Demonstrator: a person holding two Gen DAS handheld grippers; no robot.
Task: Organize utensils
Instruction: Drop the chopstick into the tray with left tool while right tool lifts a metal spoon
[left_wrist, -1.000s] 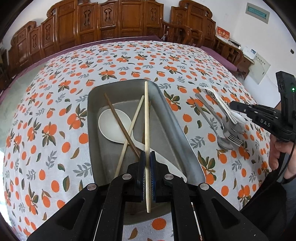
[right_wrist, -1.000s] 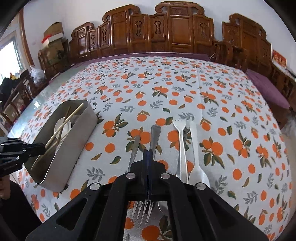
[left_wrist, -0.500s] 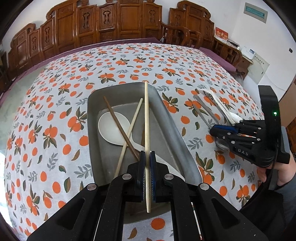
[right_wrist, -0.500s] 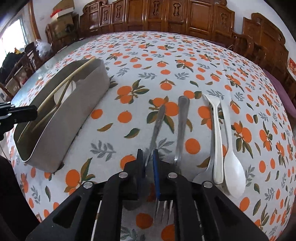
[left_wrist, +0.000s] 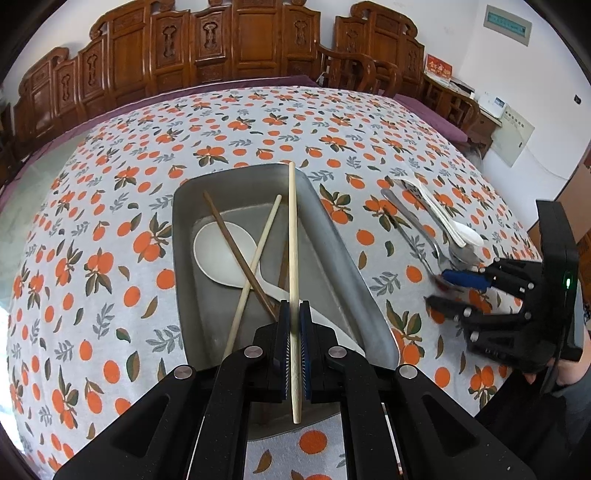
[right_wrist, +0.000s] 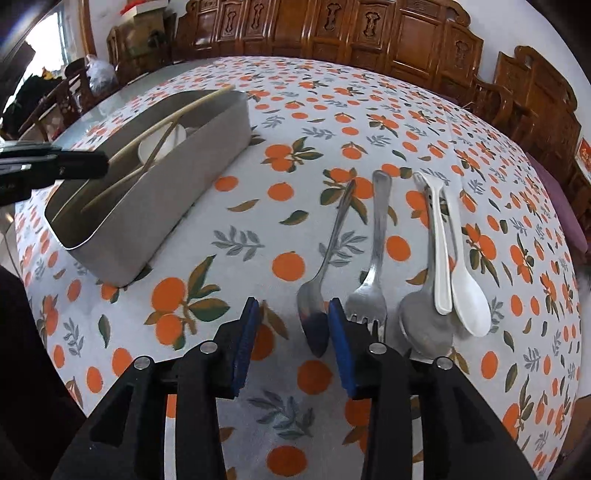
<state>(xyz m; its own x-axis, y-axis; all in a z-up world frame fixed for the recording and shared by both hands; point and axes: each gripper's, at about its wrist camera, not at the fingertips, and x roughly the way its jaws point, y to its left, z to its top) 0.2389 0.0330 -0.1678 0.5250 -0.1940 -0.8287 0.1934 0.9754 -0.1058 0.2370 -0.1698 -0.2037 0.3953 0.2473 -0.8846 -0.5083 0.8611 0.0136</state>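
1. My left gripper (left_wrist: 294, 328) has its jaws clamped on a pale chopstick (left_wrist: 292, 236) above the metal tray (left_wrist: 343, 258).
2. My right gripper (right_wrist: 291, 332) has its jaws spread around the small metal spoon (right_wrist: 314, 317) bowl on the table (right_wrist: 229, 243).
3. I should centre on the spoon, clear of the neighbouring fork (right_wrist: 373, 280), then pinch.

Soft, even daylight fills both views, with a bright window (right_wrist: 55, 33) blown out at the right wrist view's upper left. Shadows under the cutlery are faint. Fisheye distortion bulges the table (left_wrist: 110, 206); corners vignette black.
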